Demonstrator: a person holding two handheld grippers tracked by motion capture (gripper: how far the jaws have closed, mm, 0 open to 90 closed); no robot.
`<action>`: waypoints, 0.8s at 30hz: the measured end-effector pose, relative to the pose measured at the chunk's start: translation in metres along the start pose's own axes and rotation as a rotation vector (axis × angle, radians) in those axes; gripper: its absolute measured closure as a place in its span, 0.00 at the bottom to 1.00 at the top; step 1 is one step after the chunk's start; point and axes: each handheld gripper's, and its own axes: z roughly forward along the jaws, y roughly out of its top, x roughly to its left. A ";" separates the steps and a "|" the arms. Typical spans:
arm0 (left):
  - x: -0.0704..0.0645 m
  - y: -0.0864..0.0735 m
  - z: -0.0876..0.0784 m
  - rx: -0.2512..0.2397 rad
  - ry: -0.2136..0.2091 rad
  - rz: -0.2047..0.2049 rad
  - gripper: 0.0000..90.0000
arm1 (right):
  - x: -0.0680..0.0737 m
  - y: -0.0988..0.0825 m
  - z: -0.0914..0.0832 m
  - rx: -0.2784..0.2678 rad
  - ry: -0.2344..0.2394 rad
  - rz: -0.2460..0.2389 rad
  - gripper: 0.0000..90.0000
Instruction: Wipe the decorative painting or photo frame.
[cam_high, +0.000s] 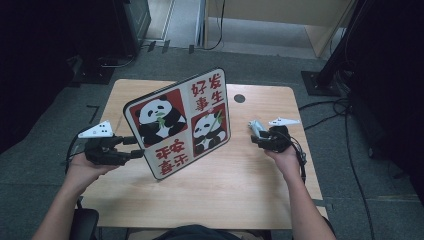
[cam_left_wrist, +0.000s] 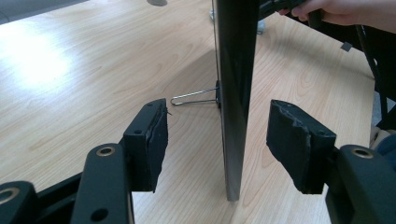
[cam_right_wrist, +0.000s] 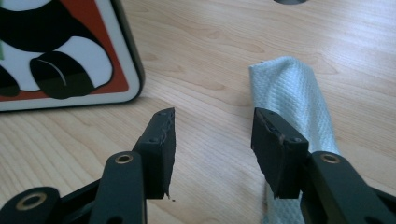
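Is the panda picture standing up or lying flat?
Standing up. The panda picture rests on its bottom edge on the table, propped by a wire stand behind it. The left tongs are open around its edge.

The wooden surface (cam_high: 225, 185) has a round hole (cam_high: 239, 98) near its far edge, at about 1 o'clock from its middle. Grey carpet (cam_high: 360, 200) lies around it. At 3 o'clock, black cables (cam_high: 350, 145) trail over the carpet. At 12 o'clock stands a pale cabinet (cam_high: 280, 12); at 10 o'clock, a dark stand (cam_high: 100, 70).
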 end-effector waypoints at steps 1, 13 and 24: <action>0.001 -0.001 0.000 0.002 0.004 0.001 0.43 | 0.002 0.000 -0.001 -0.002 -0.001 -0.001 0.56; 0.011 -0.012 -0.004 0.018 0.039 -0.007 0.41 | 0.018 -0.005 -0.011 -0.021 0.030 -0.017 0.50; 0.023 -0.021 -0.005 0.029 0.081 -0.035 0.40 | 0.037 -0.005 -0.014 -0.031 0.112 -0.075 0.45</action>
